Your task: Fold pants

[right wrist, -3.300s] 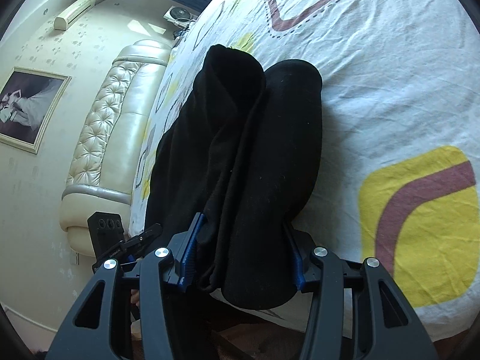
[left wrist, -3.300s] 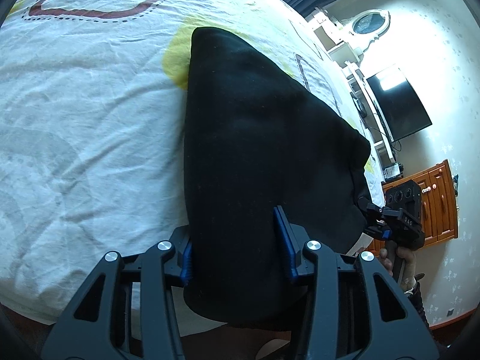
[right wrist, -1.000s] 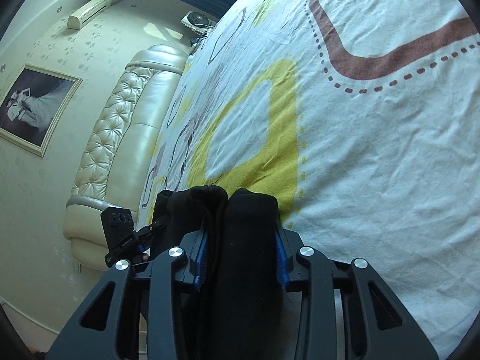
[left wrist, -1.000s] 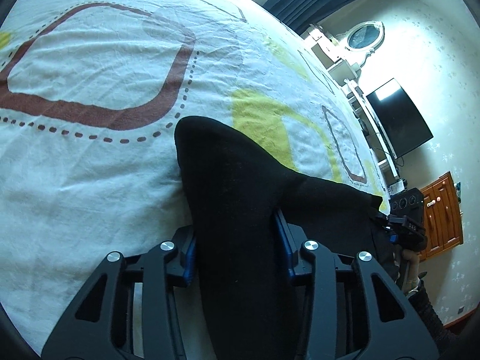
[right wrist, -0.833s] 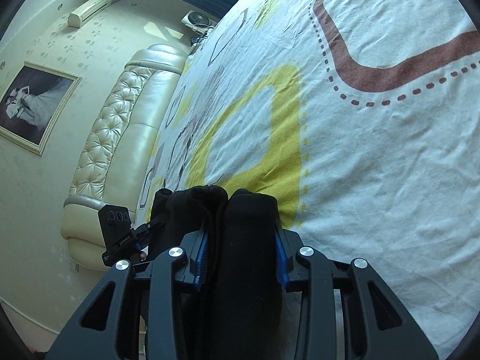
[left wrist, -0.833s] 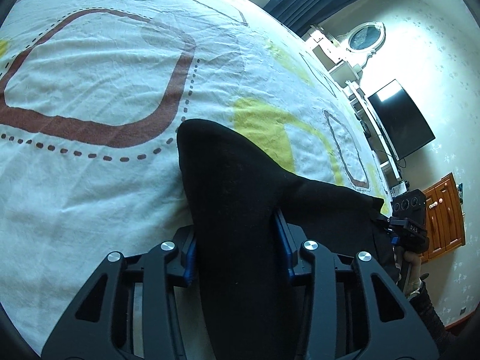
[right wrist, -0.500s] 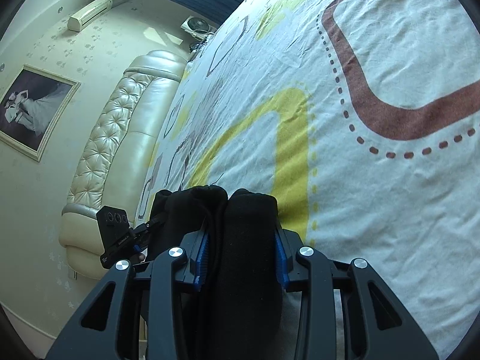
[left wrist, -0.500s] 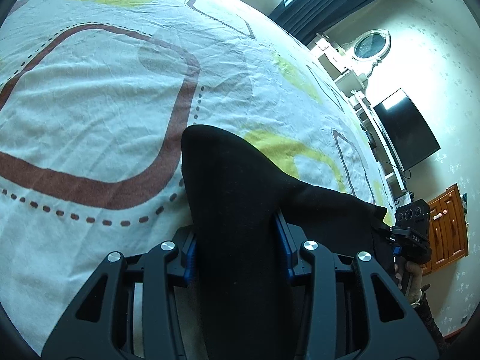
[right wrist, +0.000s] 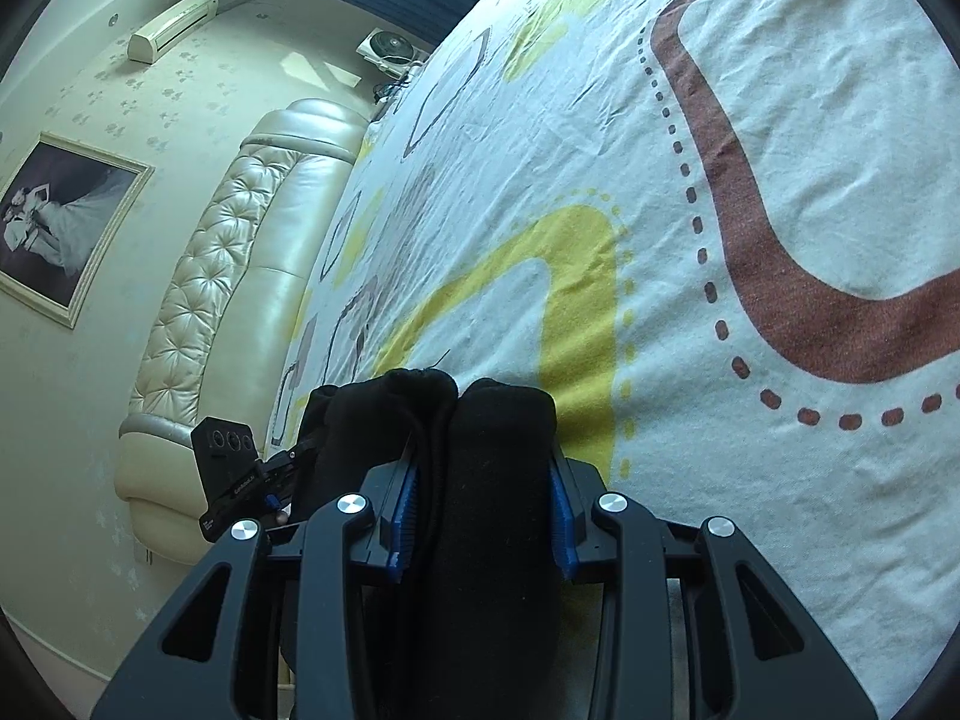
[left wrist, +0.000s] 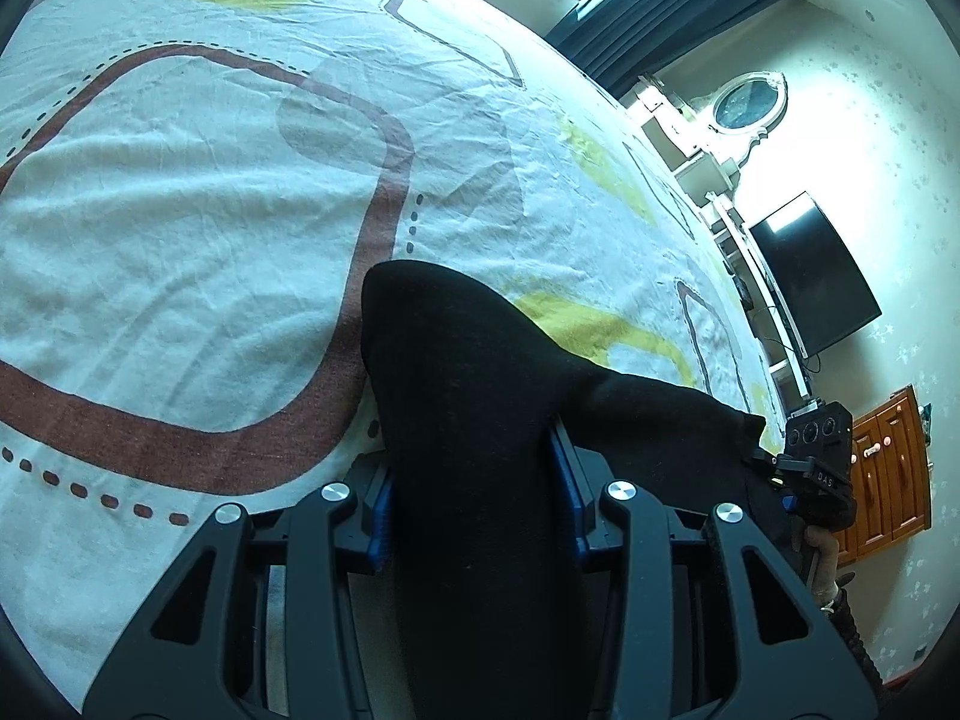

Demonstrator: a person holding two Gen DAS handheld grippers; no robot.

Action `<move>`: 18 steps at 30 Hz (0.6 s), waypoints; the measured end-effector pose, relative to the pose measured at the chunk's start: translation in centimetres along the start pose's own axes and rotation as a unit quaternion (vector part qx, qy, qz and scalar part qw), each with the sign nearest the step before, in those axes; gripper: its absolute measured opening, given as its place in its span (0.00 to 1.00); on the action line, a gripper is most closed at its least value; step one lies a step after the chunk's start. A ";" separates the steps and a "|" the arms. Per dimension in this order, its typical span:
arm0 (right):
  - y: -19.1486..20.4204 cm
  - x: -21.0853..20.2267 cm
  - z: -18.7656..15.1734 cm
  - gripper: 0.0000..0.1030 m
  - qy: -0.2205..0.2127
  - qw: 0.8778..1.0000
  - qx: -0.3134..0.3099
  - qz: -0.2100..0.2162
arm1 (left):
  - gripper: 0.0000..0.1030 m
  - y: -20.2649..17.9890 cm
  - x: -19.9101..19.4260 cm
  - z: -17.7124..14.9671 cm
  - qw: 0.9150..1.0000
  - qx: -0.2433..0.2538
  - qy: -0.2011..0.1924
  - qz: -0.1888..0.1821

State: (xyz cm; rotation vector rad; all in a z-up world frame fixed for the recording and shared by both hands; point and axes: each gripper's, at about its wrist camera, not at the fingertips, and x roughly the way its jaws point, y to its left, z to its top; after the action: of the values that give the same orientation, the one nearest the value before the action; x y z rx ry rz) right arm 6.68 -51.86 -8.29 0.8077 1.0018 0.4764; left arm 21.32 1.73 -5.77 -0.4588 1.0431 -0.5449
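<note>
Gripping black pants [left wrist: 474, 420] — both grippers, left [left wrist: 474, 510] & right [right wrist: 480, 495] — over bedsheet [left wrist: 180, 210].

Pants [left wrist: 480, 420] span between left claw [left wrist: 474, 504] and right claw [right wrist: 480, 498], over bed [left wrist: 180, 210].

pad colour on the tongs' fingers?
Blue pads, black frames; clearest in the right wrist view, clamped on the black pants.

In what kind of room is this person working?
Most likely a home bedroom: a wide bed with a patterned sheet, a tufted cream headboard, and a framed portrait on the wall.
</note>
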 end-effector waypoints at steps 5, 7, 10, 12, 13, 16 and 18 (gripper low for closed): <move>-0.2 0.1 0.0 0.35 -0.001 1.000 0.005 0.004 | 0.40 0.1 -0.1 0.0 1.000 -0.001 0.000 -0.001; -0.5 0.1 -0.1 0.35 -0.001 1.000 0.007 0.007 | 0.40 0.1 -0.1 0.0 1.000 0.000 -0.001 -0.002; -0.9 0.0 -0.2 0.35 -0.001 1.000 0.011 0.012 | 0.40 0.2 -0.2 -0.1 1.000 -0.002 -0.003 -0.005; -1.0 0.1 -0.2 0.35 -0.001 1.000 0.015 0.016 | 0.41 0.2 -0.2 -0.2 1.000 -0.004 -0.005 -0.009; -1.1 0.0 -0.3 0.35 -0.001 1.000 0.017 0.018 | 0.41 0.3 -0.3 -0.3 1.000 -0.006 -0.005 -0.011; -1.2 0.0 -0.3 0.35 -0.003 1.000 0.020 0.021 | 0.41 0.3 -0.3 -0.4 1.000 -0.006 -0.006 -0.012; -1.3 -0.1 -0.4 0.37 -0.002 0.999 0.024 0.024 | 0.45 0.2 -0.4 -0.5 1.000 -0.004 -0.003 -0.018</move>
State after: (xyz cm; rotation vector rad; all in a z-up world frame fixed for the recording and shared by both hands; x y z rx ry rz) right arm 6.29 -52.58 -9.37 0.8762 0.9954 0.4928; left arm 20.78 2.12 -5.86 -0.4865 1.0332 -0.5707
